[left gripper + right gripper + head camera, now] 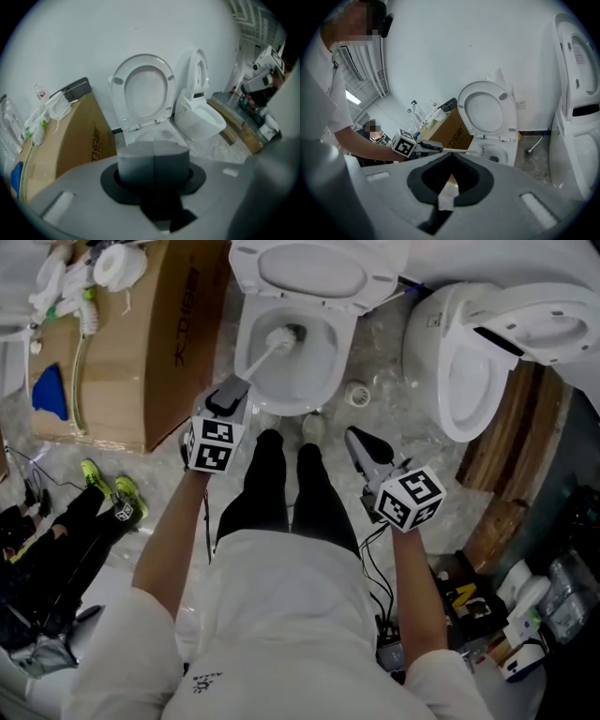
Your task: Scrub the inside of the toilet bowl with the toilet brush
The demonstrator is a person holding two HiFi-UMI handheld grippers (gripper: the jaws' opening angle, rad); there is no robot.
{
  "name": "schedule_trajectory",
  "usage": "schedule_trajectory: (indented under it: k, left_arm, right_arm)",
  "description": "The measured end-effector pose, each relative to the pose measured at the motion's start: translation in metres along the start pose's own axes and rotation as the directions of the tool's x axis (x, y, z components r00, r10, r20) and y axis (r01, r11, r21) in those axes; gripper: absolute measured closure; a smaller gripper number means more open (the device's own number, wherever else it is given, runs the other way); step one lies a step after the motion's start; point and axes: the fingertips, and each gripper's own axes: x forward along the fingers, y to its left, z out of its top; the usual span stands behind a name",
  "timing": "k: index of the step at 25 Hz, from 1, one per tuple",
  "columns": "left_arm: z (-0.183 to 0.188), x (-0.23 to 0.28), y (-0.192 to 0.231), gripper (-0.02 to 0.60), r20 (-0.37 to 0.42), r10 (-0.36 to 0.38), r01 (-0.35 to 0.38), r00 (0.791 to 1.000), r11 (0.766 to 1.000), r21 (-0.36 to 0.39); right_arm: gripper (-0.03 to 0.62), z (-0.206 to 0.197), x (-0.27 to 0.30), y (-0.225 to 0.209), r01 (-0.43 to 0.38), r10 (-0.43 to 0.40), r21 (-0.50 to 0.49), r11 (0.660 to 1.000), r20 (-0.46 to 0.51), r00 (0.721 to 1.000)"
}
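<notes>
One claw, your left gripper [232, 388], is clamped on the toilet brush [262, 352] handle, and the bristles sit in the toilet bowl [314, 369]. It looks light and stiff, so hold the handle's end. Your right gripper [356, 437] is closed, empty.

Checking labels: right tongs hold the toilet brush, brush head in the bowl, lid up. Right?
No. The left tongs hold the toilet brush, as the head view shows; the right tongs are empty. Brush head in the bowl, lid up.
</notes>
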Motion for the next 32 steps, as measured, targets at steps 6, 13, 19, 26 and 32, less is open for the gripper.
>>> schedule_trajectory:
  k: [6,13,19,26,32]
  left_arm:
    - [-0.009,0.039,0.009,0.433,-0.029,-0.021,0.023,0.999,0.999,0.046]
    - [-0.013,0.084,0.019,0.433,-0.07,-0.027,0.034,0.997,0.995,0.09]
    - [-0.003,0.118,0.013,0.433,-0.077,-0.047,0.056,0.996,0.991,0.122]
    - [0.015,0.151,0.002,0.433,-0.086,-0.06,0.074,0.994,0.984,0.163]
    - [0.027,0.171,0.001,0.433,-0.094,-0.06,0.08,0.994,0.97,0.228]
  right_arm:
    - [0.594,-0.021,0.019,-0.012,0.012,-0.011,0.064,0.998,-0.01,1.0]
    - [0.594,-0.041,0.034,-0.02,0.03,-0.03,0.119,0.992,-0.002,1.0]
    - [0.594,-0.057,0.036,-0.036,0.057,-0.057,0.146,0.988,-0.006,0.998]
    - [0.594,-0.058,0.035,-0.055,0.099,-0.106,0.183,0.978,0.029,0.994]
    - [0.594,-0.065,0.032,-0.061,0.111,-0.12,0.202,0.973,0.033,0.992]
